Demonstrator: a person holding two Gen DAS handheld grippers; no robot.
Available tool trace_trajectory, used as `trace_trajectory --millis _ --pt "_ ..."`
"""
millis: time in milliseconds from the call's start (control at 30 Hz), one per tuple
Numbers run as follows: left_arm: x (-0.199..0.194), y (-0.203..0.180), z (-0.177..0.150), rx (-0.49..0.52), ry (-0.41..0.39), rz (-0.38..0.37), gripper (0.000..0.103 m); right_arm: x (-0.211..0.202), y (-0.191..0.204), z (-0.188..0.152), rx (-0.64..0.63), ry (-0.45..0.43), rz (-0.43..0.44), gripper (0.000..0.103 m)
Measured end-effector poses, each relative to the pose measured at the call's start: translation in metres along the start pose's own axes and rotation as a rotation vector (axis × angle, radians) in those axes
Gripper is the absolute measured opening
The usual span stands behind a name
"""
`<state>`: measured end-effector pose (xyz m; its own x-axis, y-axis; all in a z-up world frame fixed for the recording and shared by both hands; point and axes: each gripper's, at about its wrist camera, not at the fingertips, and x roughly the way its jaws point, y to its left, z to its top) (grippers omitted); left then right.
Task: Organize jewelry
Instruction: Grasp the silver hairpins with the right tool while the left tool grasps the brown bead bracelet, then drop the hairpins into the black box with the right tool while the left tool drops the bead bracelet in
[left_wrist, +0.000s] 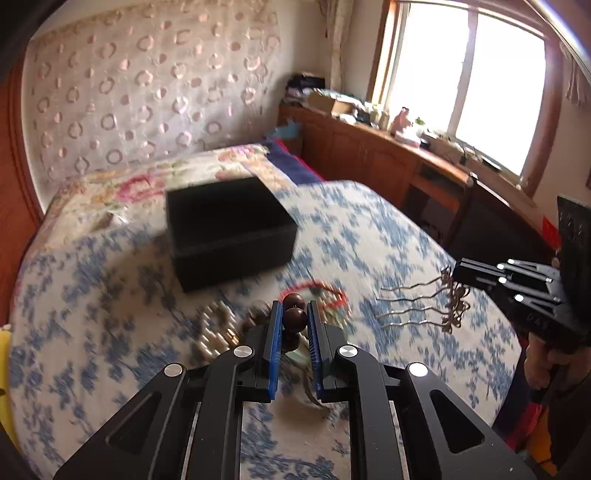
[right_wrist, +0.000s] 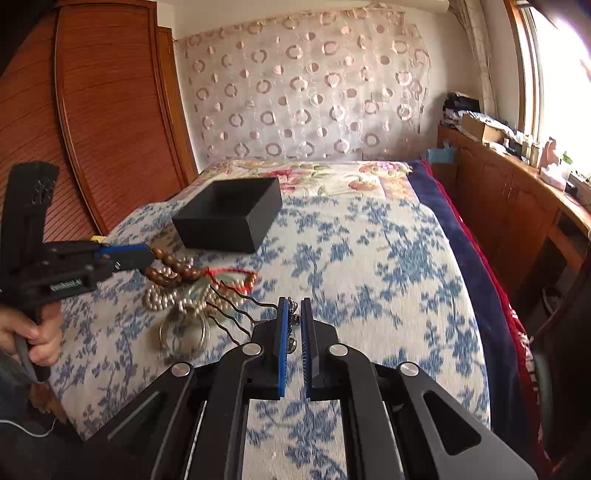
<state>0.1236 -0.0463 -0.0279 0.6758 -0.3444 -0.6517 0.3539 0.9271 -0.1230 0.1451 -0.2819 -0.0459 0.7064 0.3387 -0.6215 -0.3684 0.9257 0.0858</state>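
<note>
So far nothing shows inside the black box (right_wrist: 229, 212), which sits open-topped on the bed (right_wrist: 369, 258), so the sorting is barely begun as far as I can judge. My left hand-held gripper (left_wrist: 291, 321) is clamped on the dark wooden bead bracelet (left_wrist: 294, 317), its beads pinched between the blue pads, the box further back on the bed beyond it. My right hand-held gripper (right_wrist: 294, 328) is closed on the ornate head of the metal hair comb (right_wrist: 236, 306), whose wavy prongs stick out to the left toward the pile. Left on the quilt, just beside both tools, are the pearl strand (right_wrist: 173, 299), the red cord bracelet (right_wrist: 236, 277) and some thin bangles (right_wrist: 181, 332), all tangled close together and waiting.
</note>
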Motion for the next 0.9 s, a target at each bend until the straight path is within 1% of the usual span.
trace_trajectory --millis 300,433,700,900 --pt "-0.029 0.023 0.038 -0.014 -0.082 0.068 0.012 0.014 0.012 0.036 -0.040 -0.035 -0.005 0.008" --pt "-0.037 0.029 0.048 -0.015 -0.107 0.091 0.012 0.025 0.018 0.054 -0.052 -0.050 -0.014 0.008" --pt "-0.040 0.041 0.062 -0.019 -0.125 0.134 0.012 0.058 0.033 0.093 -0.076 -0.069 -0.005 0.008" --pt "-0.036 0.048 0.067 -0.016 -0.126 0.157 0.012 0.097 0.038 0.115 -0.066 -0.045 -0.004 0.008"
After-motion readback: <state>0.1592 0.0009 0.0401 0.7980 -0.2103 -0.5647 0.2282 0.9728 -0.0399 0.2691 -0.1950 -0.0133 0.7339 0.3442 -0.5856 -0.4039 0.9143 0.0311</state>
